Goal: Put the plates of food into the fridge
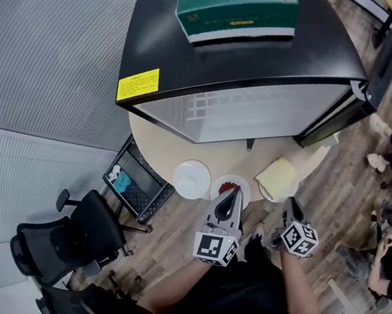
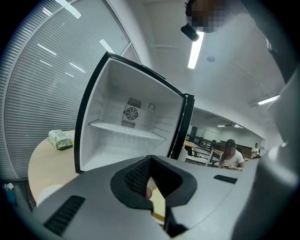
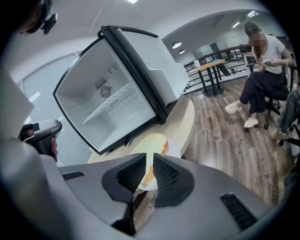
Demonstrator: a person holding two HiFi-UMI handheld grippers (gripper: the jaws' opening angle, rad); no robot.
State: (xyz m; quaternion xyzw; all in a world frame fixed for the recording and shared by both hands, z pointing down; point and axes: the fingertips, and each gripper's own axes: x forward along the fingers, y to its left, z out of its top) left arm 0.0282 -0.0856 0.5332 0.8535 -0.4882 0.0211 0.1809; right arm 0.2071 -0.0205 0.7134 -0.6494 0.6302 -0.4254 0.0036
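Observation:
A black mini fridge (image 1: 242,59) stands on the round table (image 1: 162,149), door swung open; its white inside (image 2: 126,136) holds only a bare shelf. Three plates sit in front of it: a white plate (image 1: 192,178), a plate with red food (image 1: 230,187) and a plate with yellow food (image 1: 278,180). My left gripper (image 1: 233,196) hovers over the near rim of the red-food plate, jaws shut with nothing held (image 2: 151,173). My right gripper (image 1: 290,203) is just short of the yellow-food plate (image 3: 157,140); its jaws (image 3: 149,164) stand slightly apart, with nothing between them.
A green box (image 1: 237,10) lies on the fridge top. A green bag (image 2: 60,139) sits on the table left of the fridge. A black crate (image 1: 137,181) and office chairs (image 1: 66,243) stand at the left. A person (image 3: 265,61) sits at the right.

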